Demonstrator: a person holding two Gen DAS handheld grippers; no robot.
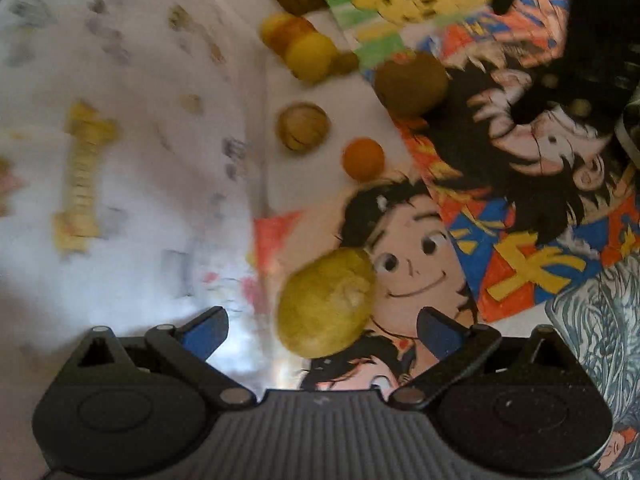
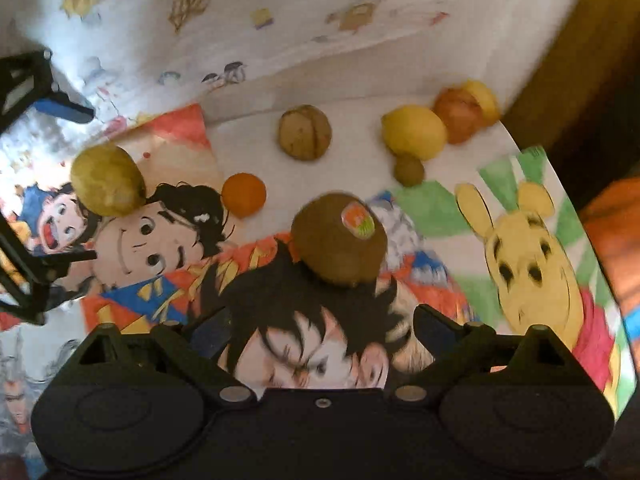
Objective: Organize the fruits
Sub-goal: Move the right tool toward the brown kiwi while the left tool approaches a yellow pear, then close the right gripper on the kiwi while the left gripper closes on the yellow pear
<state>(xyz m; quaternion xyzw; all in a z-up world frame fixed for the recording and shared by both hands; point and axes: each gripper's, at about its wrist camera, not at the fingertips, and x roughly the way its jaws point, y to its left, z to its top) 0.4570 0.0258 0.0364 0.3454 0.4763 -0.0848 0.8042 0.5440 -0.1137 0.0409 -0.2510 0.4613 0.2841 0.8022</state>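
While both grippers hang wide apart over the picture-covered tabletop (image 2: 360,92), nothing is held in either, so the sorting looks barely begun. The left gripper (image 1: 322,326) points down at a yellow-green lemon-like fruit (image 1: 326,302), which sits just ahead of and between its blue-padded fingers (image 1: 206,330) without either pad touching it. The right gripper (image 2: 322,330) stands spread in the same way, empty, with the brown kiwi (image 2: 339,239) (a small sticker on its top) lying just beyond its fingertips on a cartoon drawing.

Seven fruits show in the right wrist view, all loose on the table. A small orange (image 2: 243,195) lies between the yellow-green fruit and the kiwi. Farther back a tan walnut-like ball (image 2: 305,132) sits alone on bare white. At the far corner a yellow lemon (image 2: 414,132), an orange-red fruit (image 2: 460,114) and a tiny brownish-green one (image 2: 409,169) are bunched together, touching or nearly so; whether that cluster is a sorted group cannot be told.

No bowl or tray is visible in either view, so where the fruit is meant to end up is unclear. As a judgement, each gripper is lined up for a first grasp, and every piece remains to be placed.
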